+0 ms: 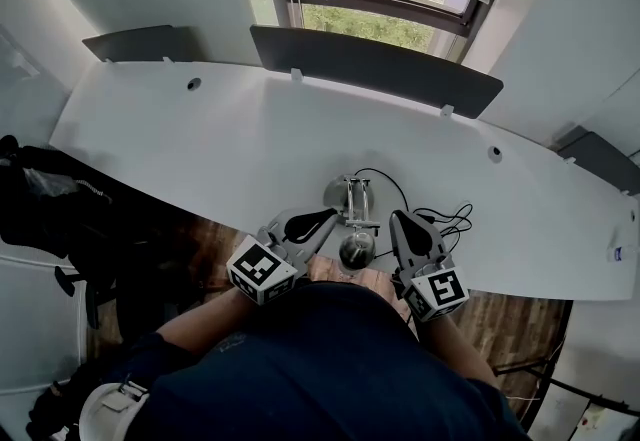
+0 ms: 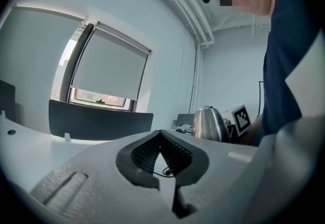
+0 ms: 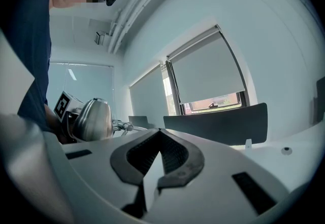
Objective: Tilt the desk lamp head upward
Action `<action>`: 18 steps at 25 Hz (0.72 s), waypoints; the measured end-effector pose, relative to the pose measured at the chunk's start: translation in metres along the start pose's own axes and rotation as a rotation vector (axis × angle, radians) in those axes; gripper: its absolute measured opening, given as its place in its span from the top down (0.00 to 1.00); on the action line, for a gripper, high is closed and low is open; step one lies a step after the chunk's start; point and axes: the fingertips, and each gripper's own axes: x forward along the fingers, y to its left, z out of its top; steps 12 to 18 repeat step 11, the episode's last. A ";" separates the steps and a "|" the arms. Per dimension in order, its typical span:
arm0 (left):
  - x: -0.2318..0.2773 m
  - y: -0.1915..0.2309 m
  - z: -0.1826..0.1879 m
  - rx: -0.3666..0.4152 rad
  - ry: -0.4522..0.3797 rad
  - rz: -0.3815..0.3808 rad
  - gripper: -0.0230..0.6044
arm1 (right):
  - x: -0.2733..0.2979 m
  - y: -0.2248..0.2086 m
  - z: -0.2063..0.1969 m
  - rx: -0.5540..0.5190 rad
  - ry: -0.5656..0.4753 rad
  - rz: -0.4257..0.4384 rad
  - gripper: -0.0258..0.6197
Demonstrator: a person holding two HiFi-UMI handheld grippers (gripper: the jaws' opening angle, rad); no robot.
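Observation:
A chrome desk lamp stands at the near edge of the white desk (image 1: 200, 139). Its round base (image 1: 335, 195) sits on the desktop and its rounded metal head (image 1: 357, 249) hangs over the front edge. My left gripper (image 1: 330, 216) lies just left of the lamp head, shut with nothing in it. My right gripper (image 1: 397, 219) lies just right of the head, shut and empty too. The head (image 2: 209, 124) shows to the right in the left gripper view, beyond the closed left gripper (image 2: 160, 133). In the right gripper view the head (image 3: 92, 119) shows left of the closed right gripper (image 3: 159, 132).
A black cable (image 1: 440, 221) coils on the desk right of the lamp. Dark divider panels (image 1: 370, 57) line the desk's far edge under a window with a half-lowered blind. A black chair (image 1: 50, 199) stands at the left. Wooden floor shows below the desk edge.

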 end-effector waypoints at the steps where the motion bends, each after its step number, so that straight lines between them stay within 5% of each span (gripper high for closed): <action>1: 0.000 0.000 0.000 0.003 0.001 0.001 0.95 | 0.000 0.000 0.000 -0.005 -0.001 0.002 0.95; 18: 0.003 -0.003 -0.001 0.003 0.000 -0.004 0.95 | -0.001 0.003 -0.005 0.004 0.010 0.013 0.95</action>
